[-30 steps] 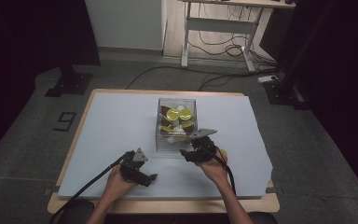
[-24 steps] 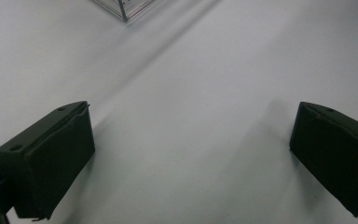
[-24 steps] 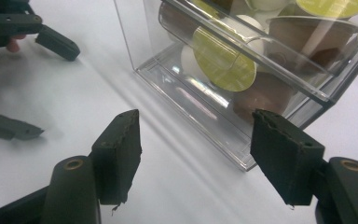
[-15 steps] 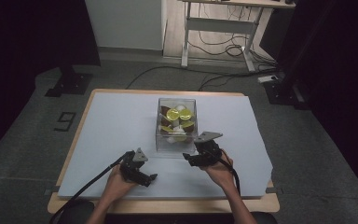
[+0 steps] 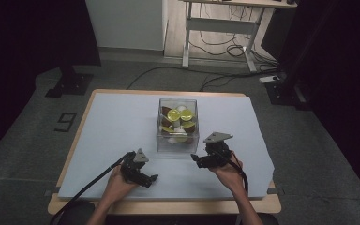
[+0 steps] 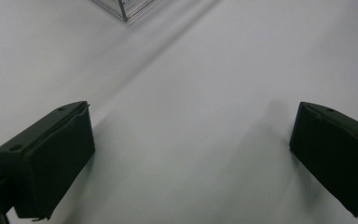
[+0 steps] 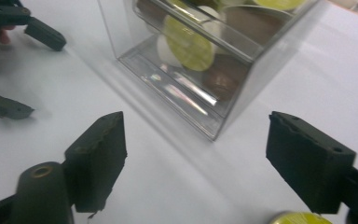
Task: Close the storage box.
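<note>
Clear box (image 5: pixel 178 125) mid-table, loaded with yellow-lidded and brown capsules (image 5: pixel 180 115); one loose yellow-lidded capsule (image 7: pixel 299 218) lies on the sheet right by the right tool (image 5: pixel 204 160), at the bottom edge of the right gripper view; right tool's jaws have just been opening, now wide, nothing between them; left tool (image 5: pixel 143 176) wide open too, empty, parked near the box's front-left corner. Judged step: pick up that loose capsule; drop the right tool straight over it, square the jaws on its sides, close gently, then lift clear of the box wall (image 7: pixel 242 88) before tipping it in.
</note>
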